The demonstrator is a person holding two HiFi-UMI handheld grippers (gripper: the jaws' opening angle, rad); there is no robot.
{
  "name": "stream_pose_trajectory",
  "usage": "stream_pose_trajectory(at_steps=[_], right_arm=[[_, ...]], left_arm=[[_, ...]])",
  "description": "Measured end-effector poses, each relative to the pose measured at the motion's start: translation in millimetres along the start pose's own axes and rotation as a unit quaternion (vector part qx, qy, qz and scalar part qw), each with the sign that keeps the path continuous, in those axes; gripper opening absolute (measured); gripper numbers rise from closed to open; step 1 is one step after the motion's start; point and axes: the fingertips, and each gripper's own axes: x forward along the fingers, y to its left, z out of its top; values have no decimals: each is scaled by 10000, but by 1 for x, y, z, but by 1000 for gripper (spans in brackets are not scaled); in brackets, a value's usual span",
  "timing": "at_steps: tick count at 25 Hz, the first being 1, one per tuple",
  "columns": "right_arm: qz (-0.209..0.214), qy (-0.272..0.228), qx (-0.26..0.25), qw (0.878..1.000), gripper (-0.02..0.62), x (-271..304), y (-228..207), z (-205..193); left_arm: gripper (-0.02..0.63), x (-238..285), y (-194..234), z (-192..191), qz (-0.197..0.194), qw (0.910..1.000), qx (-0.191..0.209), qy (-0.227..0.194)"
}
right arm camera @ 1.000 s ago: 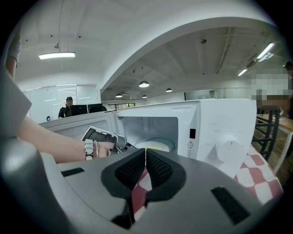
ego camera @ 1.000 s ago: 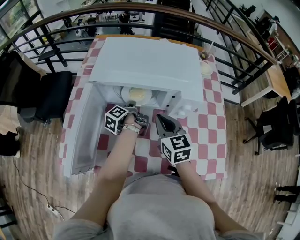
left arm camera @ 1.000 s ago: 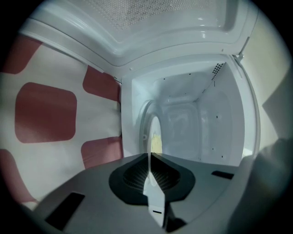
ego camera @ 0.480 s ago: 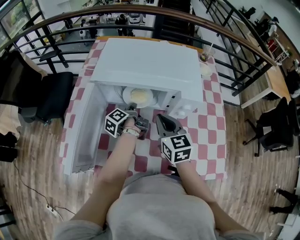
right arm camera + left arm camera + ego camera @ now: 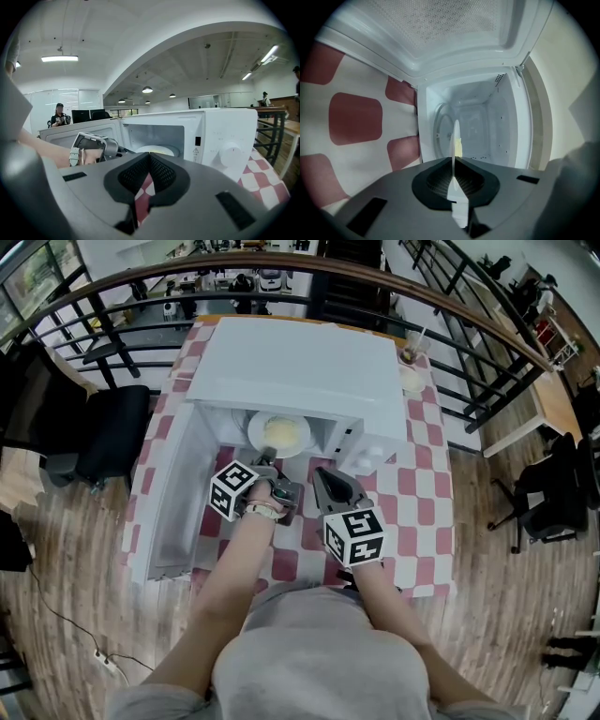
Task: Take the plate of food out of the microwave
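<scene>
Plate of food (image 5: pixel 279 434) lies inside the open microwave (image 5: pixel 300 371), near the mouth of the cavity. Your left hand-held gripper (image 5: pixel 269 465) pinches its near rim, which shows edge-on between the jaws. Your right hand-held gripper (image 5: pixel 328 480) is pressed together and empty, above the checkered surface (image 5: pixel 424 493). The door (image 5: pixel 167 512) stands wide open. Likely left to do: draw the plate fully out and set it down.

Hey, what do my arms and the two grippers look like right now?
Both the left gripper and right gripper are dark grey, each carrying a white cube with black square markers. Their fingers are grey with black ribbed pads. You wear a grey short-sleeved top and a pale wrist strap.
</scene>
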Motion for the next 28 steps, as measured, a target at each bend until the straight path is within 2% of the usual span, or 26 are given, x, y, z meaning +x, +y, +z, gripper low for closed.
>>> stream_pose_trajectory(at_steps=[19, 28], right_arm=[[-180, -314, 33, 9993, 26, -12, 9, 14], [-367, -721, 30, 9967, 26, -27, 17, 30]], left_arm=[[15, -49, -23, -5, -368, 9993, 28, 30], [15, -76, -31, -10, -514, 9986, 73, 118]])
